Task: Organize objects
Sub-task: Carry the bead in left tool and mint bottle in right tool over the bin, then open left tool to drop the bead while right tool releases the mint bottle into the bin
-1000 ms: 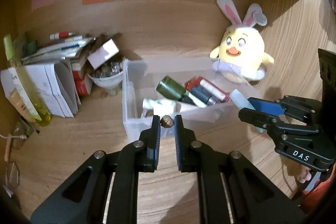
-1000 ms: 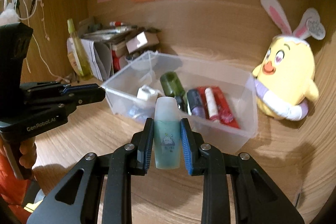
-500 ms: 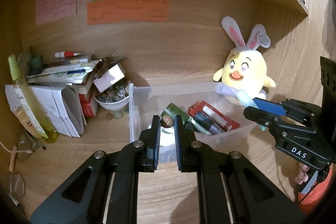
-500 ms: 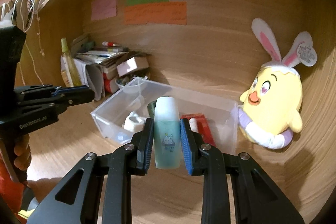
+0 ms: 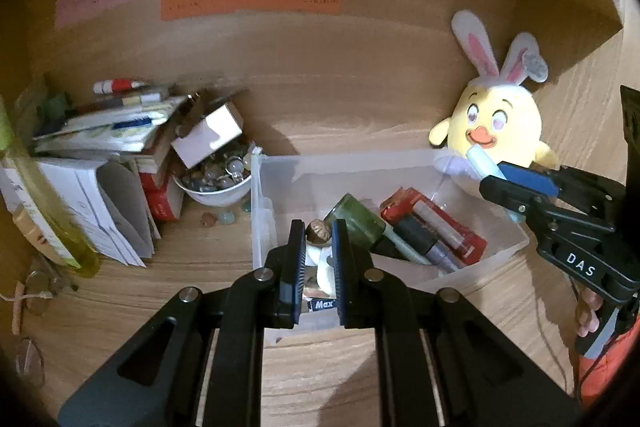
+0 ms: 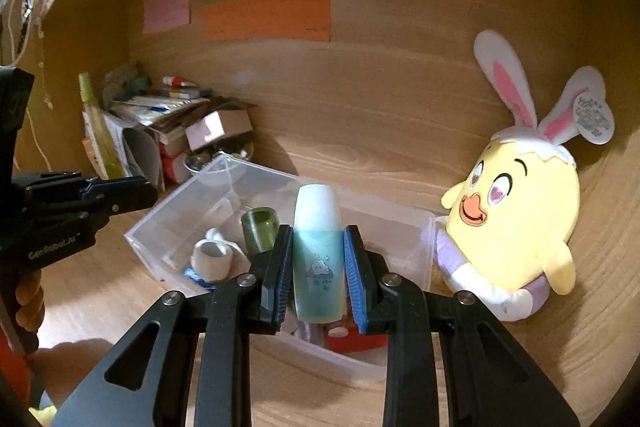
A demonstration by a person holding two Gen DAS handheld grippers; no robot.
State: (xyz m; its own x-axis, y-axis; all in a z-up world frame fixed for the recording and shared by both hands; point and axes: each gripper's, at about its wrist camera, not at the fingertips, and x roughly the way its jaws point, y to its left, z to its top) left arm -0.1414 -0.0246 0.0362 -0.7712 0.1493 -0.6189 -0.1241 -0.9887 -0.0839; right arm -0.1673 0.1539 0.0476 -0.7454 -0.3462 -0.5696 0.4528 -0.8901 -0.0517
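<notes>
Left wrist view: the left hand-held gripper [image 5: 316, 231], low in the middle of the frame, is pinched tight on a small brown nut [image 5: 319, 229] at its tips, over the near left corner of the clear bin [image 5: 276, 167]. The bin sits mid-frame on the counter [image 5: 192, 267].

Right wrist view: the right hand-held gripper [image 6: 318, 247], at centre, clamps an upright teal bottle [image 6: 318, 251] above the bin [image 6: 176, 219]. A plush chick [image 6: 516, 219] stands at right, just beside the bin.
</notes>
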